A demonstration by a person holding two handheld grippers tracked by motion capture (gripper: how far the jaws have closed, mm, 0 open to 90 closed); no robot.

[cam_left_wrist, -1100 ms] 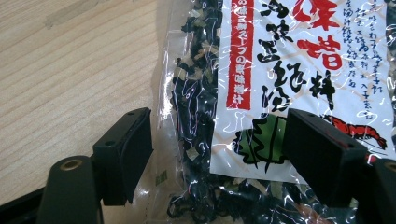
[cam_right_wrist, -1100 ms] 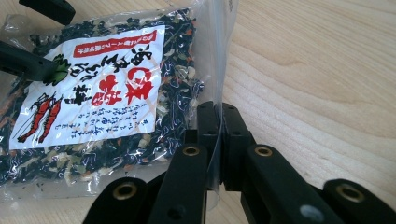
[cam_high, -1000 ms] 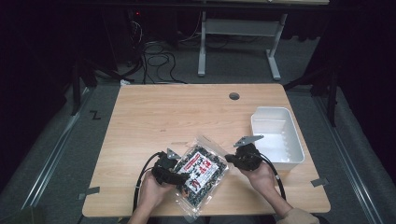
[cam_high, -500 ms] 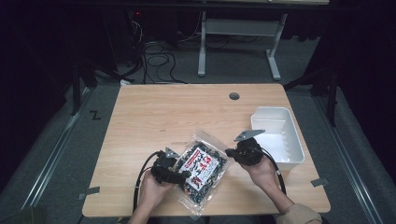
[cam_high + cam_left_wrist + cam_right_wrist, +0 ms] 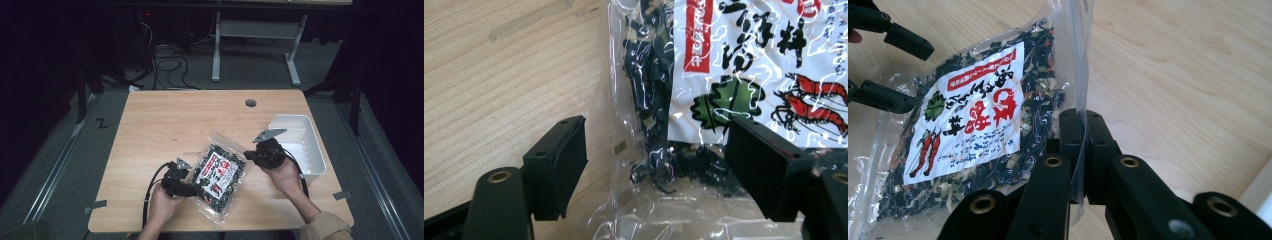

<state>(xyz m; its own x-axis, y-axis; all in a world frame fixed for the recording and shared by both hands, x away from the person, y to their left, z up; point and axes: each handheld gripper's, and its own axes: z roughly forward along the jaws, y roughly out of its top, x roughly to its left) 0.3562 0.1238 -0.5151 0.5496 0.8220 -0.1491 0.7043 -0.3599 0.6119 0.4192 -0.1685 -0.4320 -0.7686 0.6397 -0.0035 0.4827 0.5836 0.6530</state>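
wooden table (image 5: 165, 125) | grey carpet floor (image 5: 65, 165) | cables (image 5: 165, 60) | dim room

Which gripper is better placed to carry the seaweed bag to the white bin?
Right. The right gripper is clamped on the bag's clear edge, beside the white bin; the left gripper stands open around the far end.

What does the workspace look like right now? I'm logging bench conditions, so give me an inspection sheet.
Surface: wooden table, round hole near the far edge.
Job's things: clear food bag with a printed label, dark dried contents.
Clutter: white bin at the table's right edge.
Grippers: right hand-held gripper shut on the bag's clear edge; left hand-held gripper open, jaws either side of the bag.
Cables: black cable trailing from the left gripper.
Surroundings: dark floor, cables, desk legs.
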